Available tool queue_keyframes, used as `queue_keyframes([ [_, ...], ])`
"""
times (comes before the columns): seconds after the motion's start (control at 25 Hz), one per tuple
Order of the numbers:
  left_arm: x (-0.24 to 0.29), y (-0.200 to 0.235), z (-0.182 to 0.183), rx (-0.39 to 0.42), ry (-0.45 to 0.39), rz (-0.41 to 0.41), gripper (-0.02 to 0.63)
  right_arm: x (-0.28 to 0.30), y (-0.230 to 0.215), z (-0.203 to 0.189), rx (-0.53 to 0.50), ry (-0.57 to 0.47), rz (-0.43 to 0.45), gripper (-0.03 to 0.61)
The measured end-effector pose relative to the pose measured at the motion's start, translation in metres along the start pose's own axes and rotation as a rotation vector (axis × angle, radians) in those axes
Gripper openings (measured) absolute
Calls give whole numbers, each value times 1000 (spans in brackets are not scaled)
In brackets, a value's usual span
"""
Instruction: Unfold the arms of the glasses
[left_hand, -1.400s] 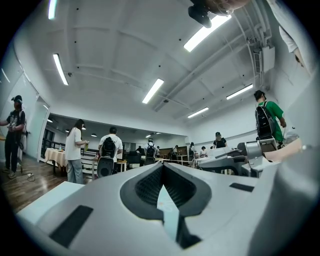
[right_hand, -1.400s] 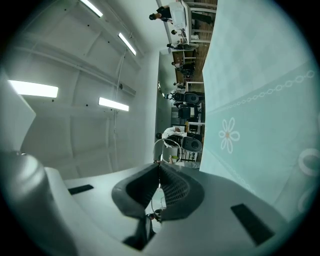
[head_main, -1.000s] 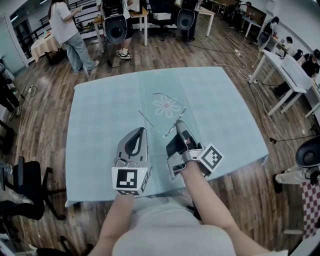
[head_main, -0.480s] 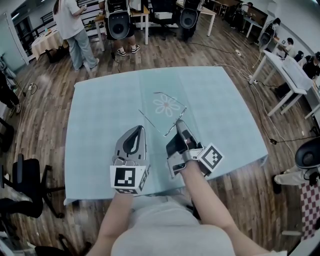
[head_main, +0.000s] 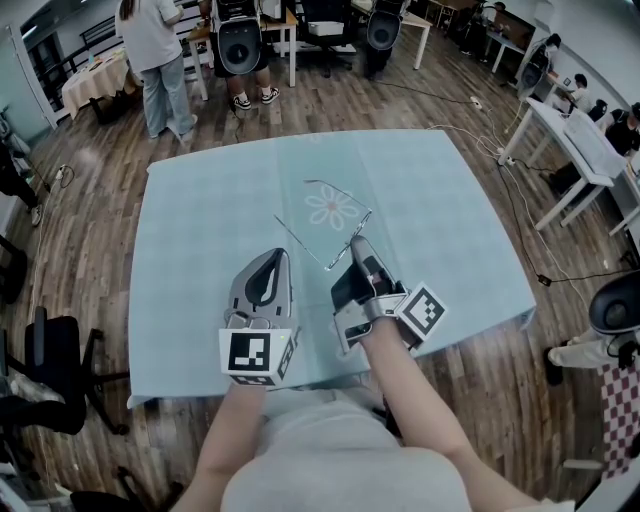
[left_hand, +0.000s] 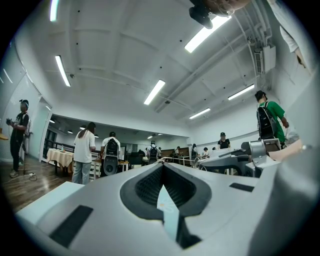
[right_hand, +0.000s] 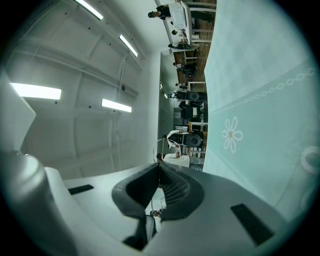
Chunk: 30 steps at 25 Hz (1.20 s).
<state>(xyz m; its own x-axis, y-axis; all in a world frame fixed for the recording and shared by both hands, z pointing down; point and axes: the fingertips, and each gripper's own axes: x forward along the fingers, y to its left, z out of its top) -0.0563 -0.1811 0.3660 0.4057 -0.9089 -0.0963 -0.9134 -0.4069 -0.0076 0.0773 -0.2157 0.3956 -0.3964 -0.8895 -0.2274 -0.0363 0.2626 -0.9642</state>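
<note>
At table centre, glasses (head_main: 328, 224): thin wire frame lying on the cloth over the flower print (head_main: 334, 209); one thin arm runs out toward 9 o'clock.
Right gripper (head_main: 355, 243): at 5 o'clock of the glasses, rolled on its side; jaws clenched together on a thin wire part of the frame, seen between the pads in the right gripper view (right_hand: 159, 164).
Left gripper (head_main: 278, 258): at 7 o'clock of the glasses, apart from them; jaws pressed together with nothing in them (left_hand: 163, 167).
Tablecloth (head_main: 200, 250): pale blue.
</note>
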Motion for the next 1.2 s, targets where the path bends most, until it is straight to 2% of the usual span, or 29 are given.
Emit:
queue_keyframes([
  [1.2,4,-6,0,-7,9,7,8,0,1,1,-40,41,-20,11],
])
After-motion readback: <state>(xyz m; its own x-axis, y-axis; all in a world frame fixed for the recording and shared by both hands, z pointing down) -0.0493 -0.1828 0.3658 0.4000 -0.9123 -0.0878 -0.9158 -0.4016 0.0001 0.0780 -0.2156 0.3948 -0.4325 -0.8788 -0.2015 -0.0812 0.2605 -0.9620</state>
